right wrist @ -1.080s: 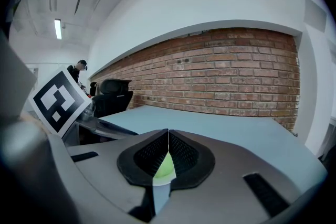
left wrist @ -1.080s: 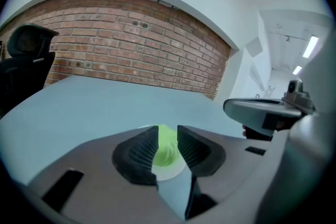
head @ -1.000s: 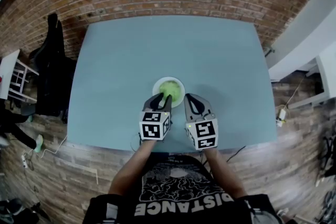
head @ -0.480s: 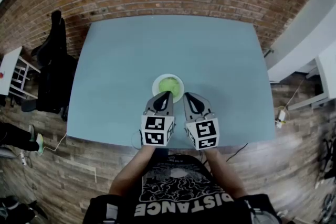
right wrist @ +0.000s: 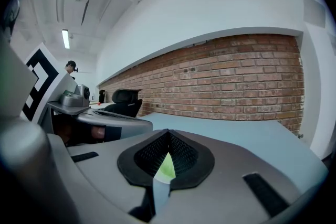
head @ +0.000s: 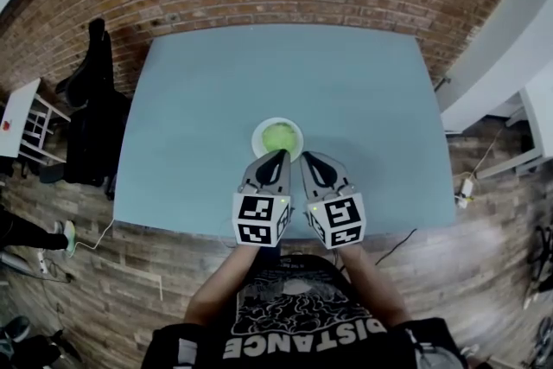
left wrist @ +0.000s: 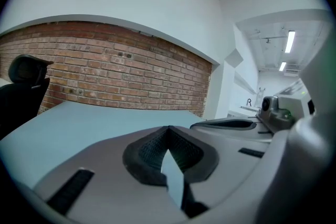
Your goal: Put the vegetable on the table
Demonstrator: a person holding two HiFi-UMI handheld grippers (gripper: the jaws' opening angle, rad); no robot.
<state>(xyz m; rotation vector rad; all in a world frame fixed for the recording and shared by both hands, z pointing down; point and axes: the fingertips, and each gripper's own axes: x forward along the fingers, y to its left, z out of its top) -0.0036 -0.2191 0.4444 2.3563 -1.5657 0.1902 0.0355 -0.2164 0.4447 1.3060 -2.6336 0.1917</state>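
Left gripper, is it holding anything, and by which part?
Nothing. The left gripper has its jaws shut and empty; the vegetable lies in the bowl ahead of them.

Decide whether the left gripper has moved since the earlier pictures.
Yes. The left gripper, now shut and empty, has drawn back off the bowl toward the person.

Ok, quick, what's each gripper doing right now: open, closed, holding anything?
Left gripper: closed, holding nothing.
Right gripper: closed, holding nothing; the vegetable sits in its bowl.
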